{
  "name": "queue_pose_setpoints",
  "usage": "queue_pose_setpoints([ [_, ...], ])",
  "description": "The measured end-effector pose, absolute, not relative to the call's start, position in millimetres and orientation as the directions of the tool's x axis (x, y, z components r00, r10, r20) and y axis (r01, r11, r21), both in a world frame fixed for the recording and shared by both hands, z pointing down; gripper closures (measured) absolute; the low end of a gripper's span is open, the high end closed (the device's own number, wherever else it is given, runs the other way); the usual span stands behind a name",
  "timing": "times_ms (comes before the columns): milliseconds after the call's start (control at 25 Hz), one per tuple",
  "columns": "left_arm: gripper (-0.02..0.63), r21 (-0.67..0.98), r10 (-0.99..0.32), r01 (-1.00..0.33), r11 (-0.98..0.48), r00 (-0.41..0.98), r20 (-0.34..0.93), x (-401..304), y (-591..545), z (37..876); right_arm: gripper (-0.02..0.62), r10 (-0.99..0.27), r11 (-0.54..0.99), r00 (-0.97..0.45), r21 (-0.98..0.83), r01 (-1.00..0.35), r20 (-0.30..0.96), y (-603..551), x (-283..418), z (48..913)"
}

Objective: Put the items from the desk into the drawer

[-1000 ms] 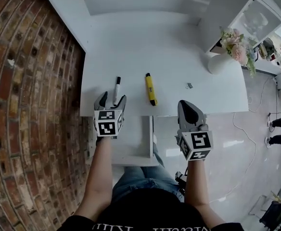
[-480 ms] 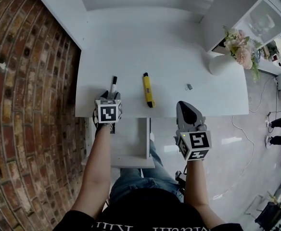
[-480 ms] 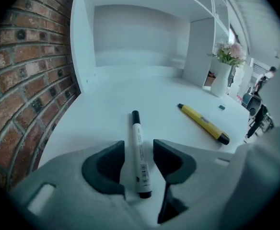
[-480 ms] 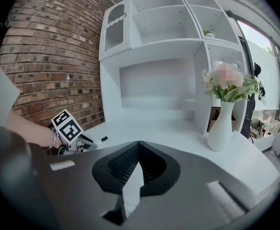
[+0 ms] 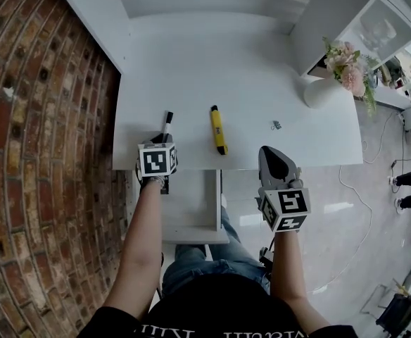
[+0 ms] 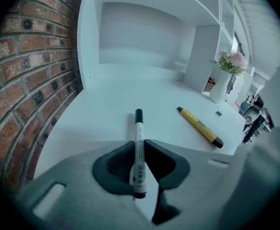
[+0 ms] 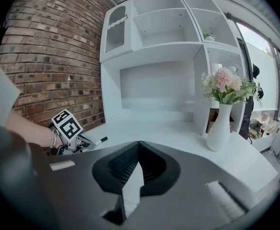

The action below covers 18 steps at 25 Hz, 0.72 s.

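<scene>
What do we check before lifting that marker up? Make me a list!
1. Left hand-held gripper jaws, just closing, pinch the white marker: ok.
2. Grip tight enough to lift: cannot tell.
3. Drawer under the desk open: ok.
4. Yellow pen lies apart from the marker: ok.
5. Right hand-held gripper shut, empty, off to the side: ok.

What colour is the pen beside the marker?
The pen is yellow with a black end; the left gripper view shows it best.
</scene>
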State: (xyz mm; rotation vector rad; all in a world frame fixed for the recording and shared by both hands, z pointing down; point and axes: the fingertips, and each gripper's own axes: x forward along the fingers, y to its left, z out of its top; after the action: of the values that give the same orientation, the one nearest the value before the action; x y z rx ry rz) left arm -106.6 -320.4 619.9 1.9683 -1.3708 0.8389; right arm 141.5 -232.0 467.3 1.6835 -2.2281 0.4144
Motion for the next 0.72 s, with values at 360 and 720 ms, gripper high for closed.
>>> queue_pose_setpoints([
  [360,0.541,0.153,-0.661,-0.936,-0.316,0.333,0.672,-115.3,-302.4,563.6,0.592,-0.914,0.258,-0.245,-0.003,-0.966,0.323,-210.5,124.0,427.6],
  [720,0.541,0.163,-0.745,-0.926,-0.34,0.371,0.554,-135.7,-277.8,504.9,0.592,-0.94,0.239,-0.229,0.007,-0.971,0.251,-184.1,93.8,392.7],
])
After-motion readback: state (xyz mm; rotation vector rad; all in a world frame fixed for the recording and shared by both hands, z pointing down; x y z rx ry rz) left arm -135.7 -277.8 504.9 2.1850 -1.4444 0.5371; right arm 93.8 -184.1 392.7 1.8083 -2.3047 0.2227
